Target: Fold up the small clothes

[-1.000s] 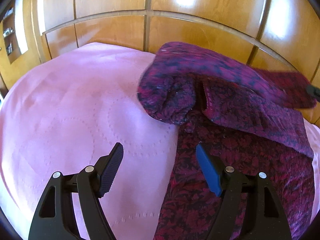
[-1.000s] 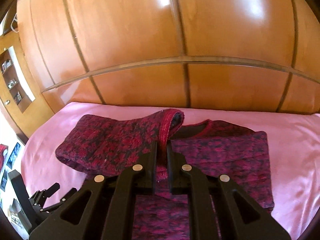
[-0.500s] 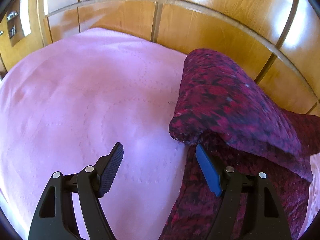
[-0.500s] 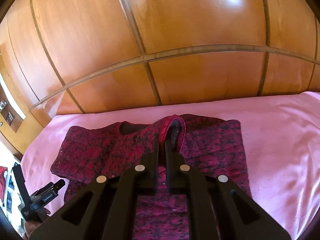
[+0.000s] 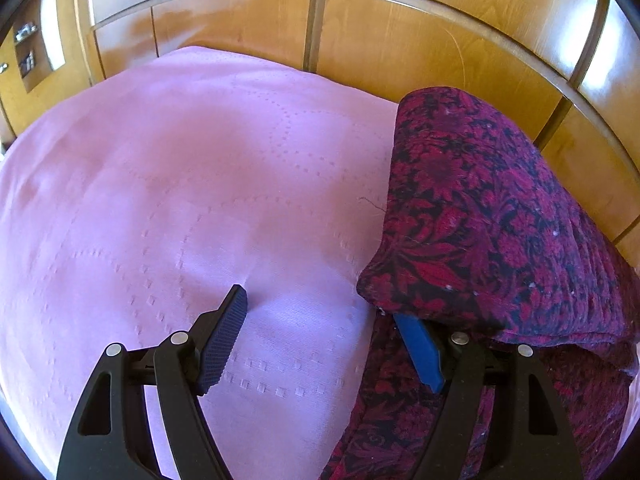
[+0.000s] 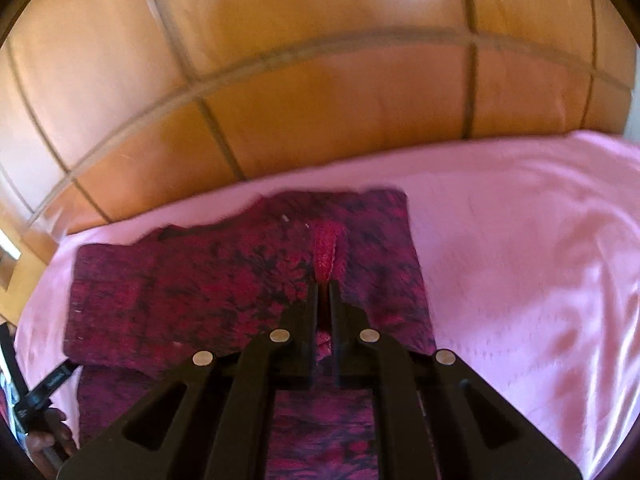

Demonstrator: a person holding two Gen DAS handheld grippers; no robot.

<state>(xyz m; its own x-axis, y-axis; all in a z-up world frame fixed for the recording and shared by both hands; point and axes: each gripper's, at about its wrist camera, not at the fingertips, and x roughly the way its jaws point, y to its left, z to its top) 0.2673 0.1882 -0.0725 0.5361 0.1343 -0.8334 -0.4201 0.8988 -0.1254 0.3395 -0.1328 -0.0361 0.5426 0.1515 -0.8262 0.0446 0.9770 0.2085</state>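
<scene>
A dark red and black floral garment [image 5: 480, 216] lies on a pink bedspread [image 5: 180, 200]. My left gripper [image 5: 320, 320] is open at the garment's left edge; its blue right finger [image 5: 420, 352] sits under a folded-over flap, its left finger on bare bedspread. In the right wrist view the garment [image 6: 192, 280] lies mostly flat, one part folded across it. My right gripper [image 6: 323, 292] is shut on a pinched ridge of the garment's fabric [image 6: 328, 248] low over the garment.
A glossy wooden panelled wall [image 5: 400, 40] stands right behind the bed and shows in the right wrist view [image 6: 320, 80] too. Bare pink bedspread [image 6: 520, 260] lies right of the garment. The left gripper's handle [image 6: 36, 396] shows at the lower left.
My right gripper has carried the held fabric across and down, so the raised fold now lies nearly flat. My left gripper has moved in under the folded flap and stays open.
</scene>
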